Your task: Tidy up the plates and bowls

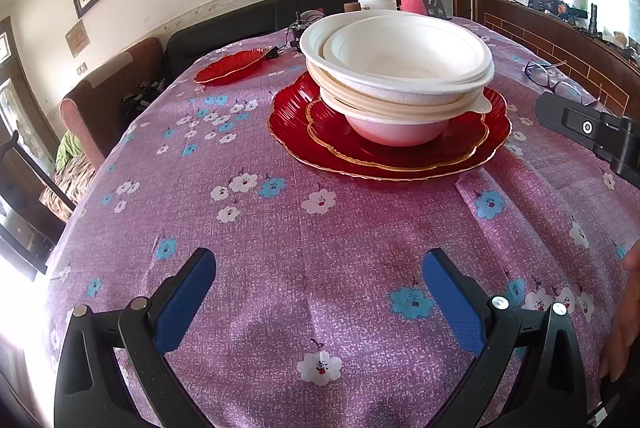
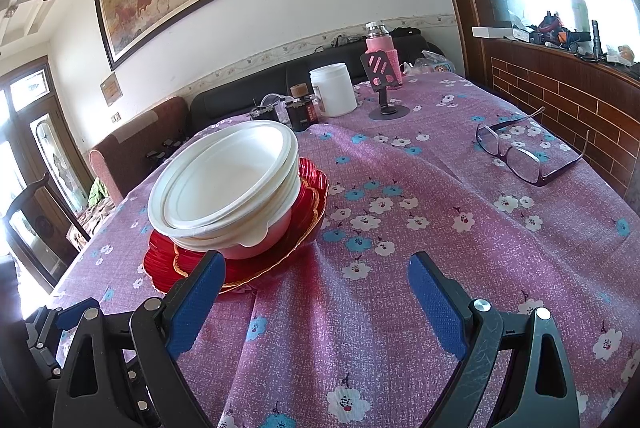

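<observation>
A stack of white bowls [image 1: 400, 67] sits on stacked red plates [image 1: 296, 123] with gold rims in the middle of the table. A separate red plate [image 1: 230, 67] lies further back on the left. My left gripper [image 1: 320, 268] is open and empty, low over the cloth in front of the stack. In the right wrist view the bowl stack [image 2: 224, 179] and red plates [image 2: 312, 195] are at left. My right gripper [image 2: 316, 268] is open and empty, its left finger just in front of the plates.
The table has a purple flowered cloth [image 1: 320, 228]. Glasses [image 2: 516, 151] lie at right. At the back stand a white jar [image 2: 333, 89], a dark jar [image 2: 301, 107], a phone stand [image 2: 386, 83] and a pink bottle [image 2: 382, 47]. A sofa is behind.
</observation>
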Demonstrator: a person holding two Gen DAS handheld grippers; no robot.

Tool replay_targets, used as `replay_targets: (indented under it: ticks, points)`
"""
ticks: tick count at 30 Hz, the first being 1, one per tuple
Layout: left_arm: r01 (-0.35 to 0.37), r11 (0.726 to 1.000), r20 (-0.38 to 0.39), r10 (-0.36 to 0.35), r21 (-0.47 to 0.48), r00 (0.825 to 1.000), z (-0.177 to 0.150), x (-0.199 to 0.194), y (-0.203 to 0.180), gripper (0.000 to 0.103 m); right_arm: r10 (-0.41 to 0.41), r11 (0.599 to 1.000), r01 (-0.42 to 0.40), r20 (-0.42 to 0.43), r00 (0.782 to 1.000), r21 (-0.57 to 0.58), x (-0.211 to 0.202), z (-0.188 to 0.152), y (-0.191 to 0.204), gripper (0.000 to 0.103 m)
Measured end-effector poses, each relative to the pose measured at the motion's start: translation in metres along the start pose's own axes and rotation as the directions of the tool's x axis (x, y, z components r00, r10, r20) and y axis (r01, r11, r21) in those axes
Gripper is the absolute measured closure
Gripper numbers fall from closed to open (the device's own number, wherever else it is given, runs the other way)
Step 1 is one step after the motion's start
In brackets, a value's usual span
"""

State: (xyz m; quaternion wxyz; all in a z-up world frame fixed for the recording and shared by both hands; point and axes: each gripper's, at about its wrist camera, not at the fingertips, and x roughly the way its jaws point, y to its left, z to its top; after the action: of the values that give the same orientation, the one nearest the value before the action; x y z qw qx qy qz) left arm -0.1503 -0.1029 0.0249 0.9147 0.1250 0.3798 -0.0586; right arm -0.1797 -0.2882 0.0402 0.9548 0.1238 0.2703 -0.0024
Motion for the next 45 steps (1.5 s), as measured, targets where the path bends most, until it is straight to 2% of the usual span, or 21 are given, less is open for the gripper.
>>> replay_targets:
  ticks: [45]
  points:
    - [0.020, 1.000, -0.018, -0.020, -0.004, 1.000, -0.0001, 0.0029, -0.0022, 0.000, 0.004, 1.000, -0.004, 0.005, 1.000, 0.004, 0.0004, 0.0005, 0.0004, 0.008]
